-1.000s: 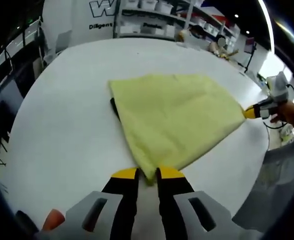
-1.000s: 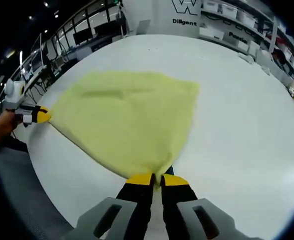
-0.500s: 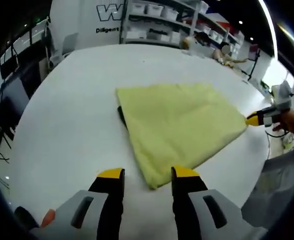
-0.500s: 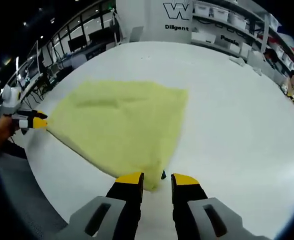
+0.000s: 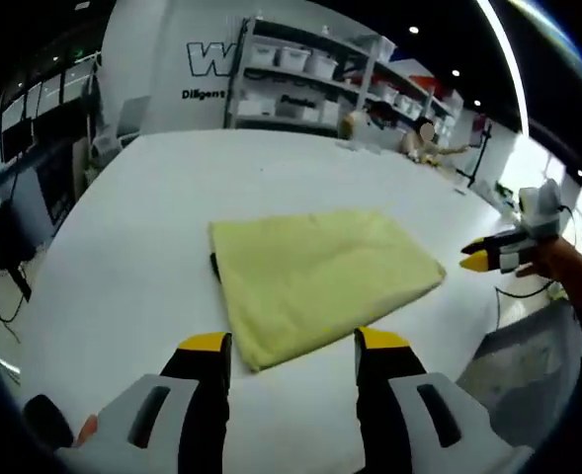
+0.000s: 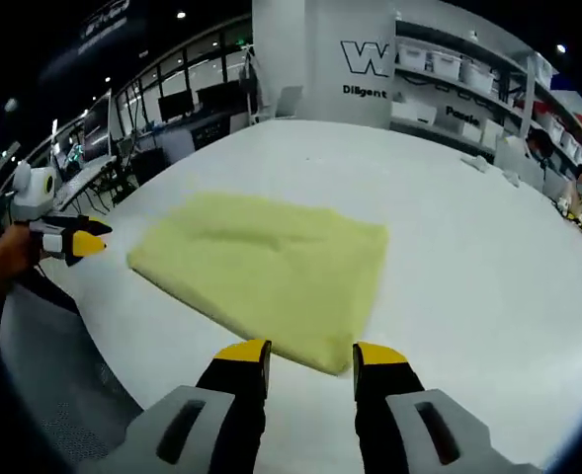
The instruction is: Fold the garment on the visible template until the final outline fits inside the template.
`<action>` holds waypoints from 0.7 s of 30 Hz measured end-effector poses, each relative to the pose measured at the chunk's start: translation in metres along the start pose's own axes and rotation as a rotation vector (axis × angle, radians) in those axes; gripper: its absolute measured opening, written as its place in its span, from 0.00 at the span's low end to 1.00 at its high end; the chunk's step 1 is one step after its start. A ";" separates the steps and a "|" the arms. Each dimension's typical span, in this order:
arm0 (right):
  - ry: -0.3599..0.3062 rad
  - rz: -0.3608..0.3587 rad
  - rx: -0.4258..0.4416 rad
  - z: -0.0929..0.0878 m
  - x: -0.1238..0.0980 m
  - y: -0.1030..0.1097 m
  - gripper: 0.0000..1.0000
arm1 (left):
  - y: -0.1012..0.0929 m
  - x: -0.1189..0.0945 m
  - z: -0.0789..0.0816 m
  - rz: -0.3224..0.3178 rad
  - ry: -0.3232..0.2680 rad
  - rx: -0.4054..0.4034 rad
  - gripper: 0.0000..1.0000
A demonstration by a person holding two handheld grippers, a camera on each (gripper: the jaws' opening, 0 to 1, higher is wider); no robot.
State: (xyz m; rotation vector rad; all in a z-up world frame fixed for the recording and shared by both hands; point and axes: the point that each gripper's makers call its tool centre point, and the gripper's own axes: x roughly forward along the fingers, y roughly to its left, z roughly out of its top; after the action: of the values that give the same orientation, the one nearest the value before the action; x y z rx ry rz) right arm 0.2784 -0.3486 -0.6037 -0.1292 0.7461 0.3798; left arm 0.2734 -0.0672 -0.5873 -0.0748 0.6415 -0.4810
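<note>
I hold a two-jaw gripper in each hand over a wide white worktop point(image 5: 123, 257). A pale yellow garment point(image 5: 320, 278) lies flat on it, folded into a rough rectangle. In the left gripper view, a thin dark edge point(image 5: 214, 266), perhaps the template, peeks out along one side of the cloth; I cannot tell how far the template reaches beneath.

My left gripper point(image 5: 292, 348) has its yellow-tipped jaws spread wide, with nothing between them, just short of the cloth's nearest corner. My right gripper point(image 6: 310, 357) is likewise wide open and empty, poised just before the near edge of the garment point(image 6: 266, 269).

I judge the fabric to be light, soft and limp, with a slightly fuzzy surface. It should sag and crease wherever I lift it, and it may slide on the smooth worktop. The best hold is at a corner or along a folded edge, pinching all layers together so none slips free.

On the back wall behind the shelving, a large "W" is readable, with the smaller word "Diligent" point(image 6: 364, 91) beneath it. More words follow on the shelves, too blurred to read.
</note>
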 end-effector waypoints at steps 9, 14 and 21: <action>-0.132 0.053 0.069 0.002 -0.026 0.043 0.67 | -0.036 -0.031 0.012 -0.052 -0.164 0.079 0.80; -0.254 0.004 0.018 0.025 -0.027 0.039 0.85 | -0.038 -0.022 0.013 -0.049 -0.183 0.126 0.89; -0.259 0.007 0.051 0.022 -0.020 0.040 0.94 | -0.038 -0.016 0.014 -0.046 -0.190 0.115 0.99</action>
State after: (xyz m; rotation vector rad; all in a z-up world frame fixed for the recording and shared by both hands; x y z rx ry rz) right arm 0.2637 -0.3122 -0.5733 -0.0285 0.5002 0.3755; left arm 0.2555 -0.0954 -0.5589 -0.0265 0.4258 -0.5471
